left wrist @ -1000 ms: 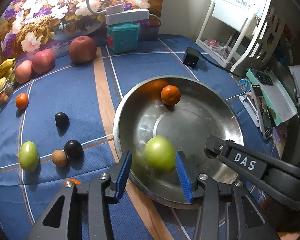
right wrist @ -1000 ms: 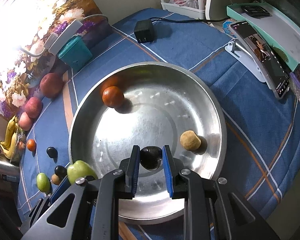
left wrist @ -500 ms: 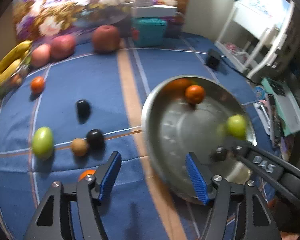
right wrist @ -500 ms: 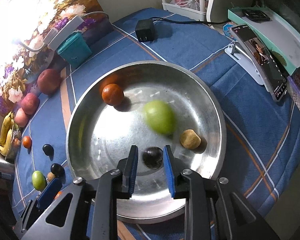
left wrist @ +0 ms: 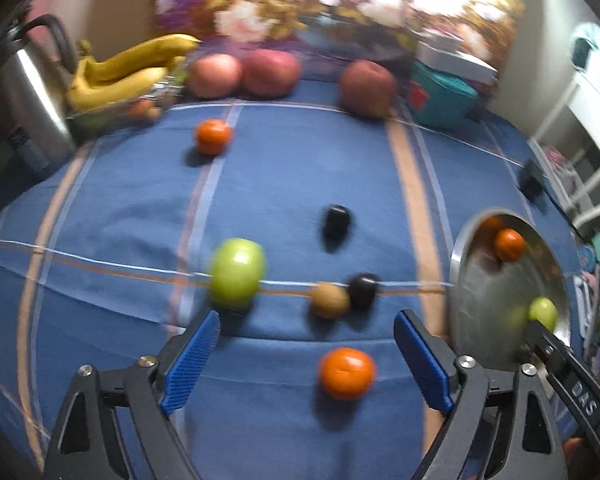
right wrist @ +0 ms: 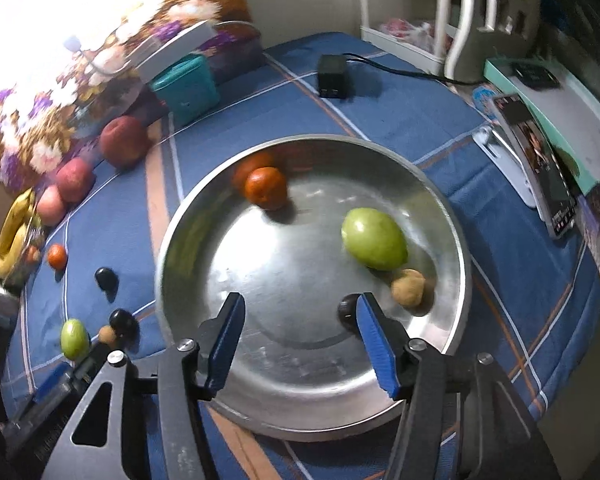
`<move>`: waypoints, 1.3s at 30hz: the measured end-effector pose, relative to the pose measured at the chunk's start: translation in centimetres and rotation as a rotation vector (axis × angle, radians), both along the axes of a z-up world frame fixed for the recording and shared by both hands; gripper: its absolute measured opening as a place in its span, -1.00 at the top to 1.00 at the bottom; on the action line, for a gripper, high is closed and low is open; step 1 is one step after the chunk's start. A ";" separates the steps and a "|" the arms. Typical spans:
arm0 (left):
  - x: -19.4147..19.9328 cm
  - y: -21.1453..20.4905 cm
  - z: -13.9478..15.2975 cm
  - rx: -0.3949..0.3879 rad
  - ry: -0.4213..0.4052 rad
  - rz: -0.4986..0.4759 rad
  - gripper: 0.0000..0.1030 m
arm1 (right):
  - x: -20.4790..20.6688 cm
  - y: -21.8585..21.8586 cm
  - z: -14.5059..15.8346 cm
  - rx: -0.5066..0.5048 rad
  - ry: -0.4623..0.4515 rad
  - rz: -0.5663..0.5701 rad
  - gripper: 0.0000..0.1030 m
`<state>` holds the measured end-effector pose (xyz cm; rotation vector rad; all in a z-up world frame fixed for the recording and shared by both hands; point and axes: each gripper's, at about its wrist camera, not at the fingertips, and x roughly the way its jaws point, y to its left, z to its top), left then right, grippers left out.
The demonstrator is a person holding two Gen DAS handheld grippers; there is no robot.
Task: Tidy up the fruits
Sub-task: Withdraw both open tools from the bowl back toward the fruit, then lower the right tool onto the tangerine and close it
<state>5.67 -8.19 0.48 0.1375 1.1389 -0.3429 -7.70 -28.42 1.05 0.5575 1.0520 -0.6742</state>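
Observation:
My left gripper (left wrist: 306, 328) hovers over the blue tablecloth, its jaws opening wide and gripping nothing. A tangerine (left wrist: 346, 372) lies on the cloth between its fingers. Just beyond lie a green fruit (left wrist: 238, 272), a brown kiwi (left wrist: 330, 300) and a dark plum (left wrist: 363, 290). My right gripper (right wrist: 300, 312) is above the steel bowl (right wrist: 456, 240), its jaws opening. A dark plum (right wrist: 347, 310) rests loose on the bowl floor by the right finger. The bowl also holds a green fruit (right wrist: 374, 238), a brown kiwi (right wrist: 408, 286) and a tangerine (right wrist: 266, 188).
Farther back on the cloth are another dark plum (left wrist: 336, 220), a tangerine (left wrist: 213, 136), three apples (left wrist: 272, 72), bananas (left wrist: 128, 72) and a steel kettle (left wrist: 28, 92). A teal box (right wrist: 186, 88), a black charger (right wrist: 332, 76) and a phone on a stand (right wrist: 540, 168) border the bowl.
My left gripper let the green fruit drop into the bowl, then swung left over the loose fruit with its jaws widening. My right gripper opened off the dark plum. The green fruit rolled right.

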 end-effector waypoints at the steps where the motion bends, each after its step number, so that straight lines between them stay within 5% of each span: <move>1: 0.3 0.4 0.1 0.011 -0.007 0.010 -0.83 | 0.4 0.6 0.1 -0.008 0.003 0.021 -0.15; 11: 2.9 5.9 1.0 0.086 -0.055 0.104 -0.85 | 3.8 6.1 0.6 -0.029 0.009 0.195 -0.15; 20: 3.3 8.6 2.1 0.073 -0.075 0.123 -0.98 | 5.8 10.9 0.5 -0.014 0.003 0.328 -0.16; 27: 3.9 10.3 2.2 0.064 -0.068 0.150 -1.00 | 7.0 13.6 -0.1 -0.012 0.013 0.404 -0.27; 30: 4.0 10.6 2.0 0.065 -0.059 0.153 -1.00 | 7.3 14.3 -0.4 -0.017 0.022 0.419 -0.48; 39: 4.2 10.4 0.9 0.078 -0.020 0.143 -1.00 | 7.8 15.1 -1.7 -0.021 0.057 0.459 -0.50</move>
